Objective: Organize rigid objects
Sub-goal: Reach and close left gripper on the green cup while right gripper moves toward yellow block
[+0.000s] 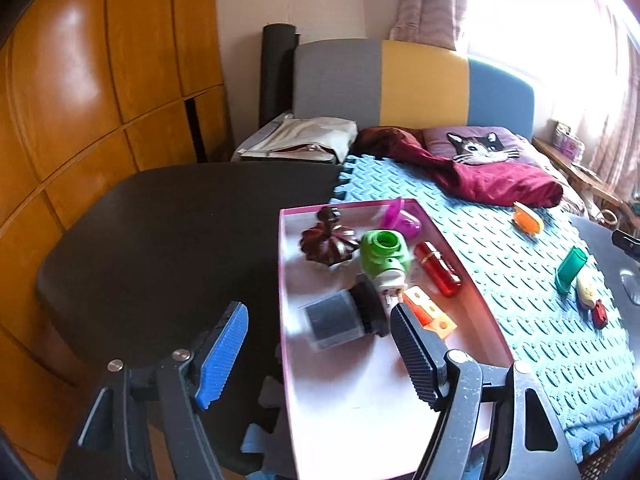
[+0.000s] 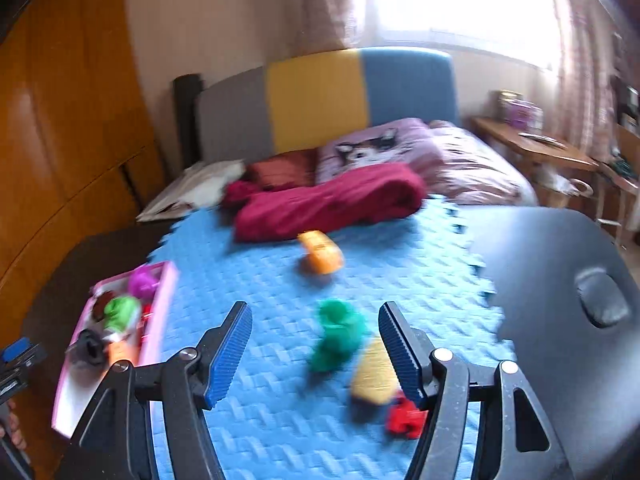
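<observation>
A pink-rimmed white box (image 1: 360, 400) sits on the blue foam mat (image 1: 520, 320). It holds a grey and black cylinder (image 1: 340, 320), a green round toy (image 1: 384, 254), a red bottle (image 1: 438, 268), a dark brown carved piece (image 1: 328, 238), a purple item (image 1: 400, 220) and an orange block (image 1: 428, 312). My left gripper (image 1: 320, 348) is open above the box's near left part. My right gripper (image 2: 316, 348) is open above the mat, near a green object (image 2: 338, 336), a yellow object (image 2: 374, 372) and a red toy (image 2: 404, 416). An orange object (image 2: 320, 256) lies farther back.
The box also shows in the right wrist view (image 2: 160, 320) at the left. A dark red cloth (image 2: 328, 200) and a cat pillow (image 2: 372, 148) lie behind the mat. Black table surfaces (image 1: 160, 240) flank the mat; a wooden wardrobe (image 1: 80, 100) stands at the left.
</observation>
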The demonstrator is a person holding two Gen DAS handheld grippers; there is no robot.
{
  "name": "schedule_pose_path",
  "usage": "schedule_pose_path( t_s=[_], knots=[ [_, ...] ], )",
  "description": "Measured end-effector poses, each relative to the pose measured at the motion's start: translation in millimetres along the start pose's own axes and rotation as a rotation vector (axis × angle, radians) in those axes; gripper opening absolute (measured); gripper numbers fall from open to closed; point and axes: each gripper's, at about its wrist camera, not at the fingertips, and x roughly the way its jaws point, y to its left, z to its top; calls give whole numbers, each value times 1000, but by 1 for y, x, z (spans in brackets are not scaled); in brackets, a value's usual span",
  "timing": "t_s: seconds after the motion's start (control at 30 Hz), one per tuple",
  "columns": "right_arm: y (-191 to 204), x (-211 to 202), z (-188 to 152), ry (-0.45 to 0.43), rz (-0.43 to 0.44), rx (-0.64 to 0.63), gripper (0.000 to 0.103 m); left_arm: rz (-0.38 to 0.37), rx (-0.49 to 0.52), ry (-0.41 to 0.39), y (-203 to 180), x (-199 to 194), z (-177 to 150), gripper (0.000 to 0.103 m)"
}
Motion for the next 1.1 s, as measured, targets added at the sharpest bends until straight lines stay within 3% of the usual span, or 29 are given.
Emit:
schedule_pose_path(
  t_s=[0.17, 0.37, 0.7, 1.1],
  knots=[
    [-50, 9, -6, -2, -105, 182, 67, -25, 43, 3, -20, 3, 6, 75],
    [-75, 2, -6, -39, -77, 298, 67, -59, 88, 3, -45, 7, 12, 75],
    [-85, -4, -7, -60, -58, 364, 67, -124, 172, 6, -92, 14, 23, 75],
    [-109, 3, -15, -13, -19, 507, 67, -304, 309, 27, -180, 33, 36, 75]
  ],
)
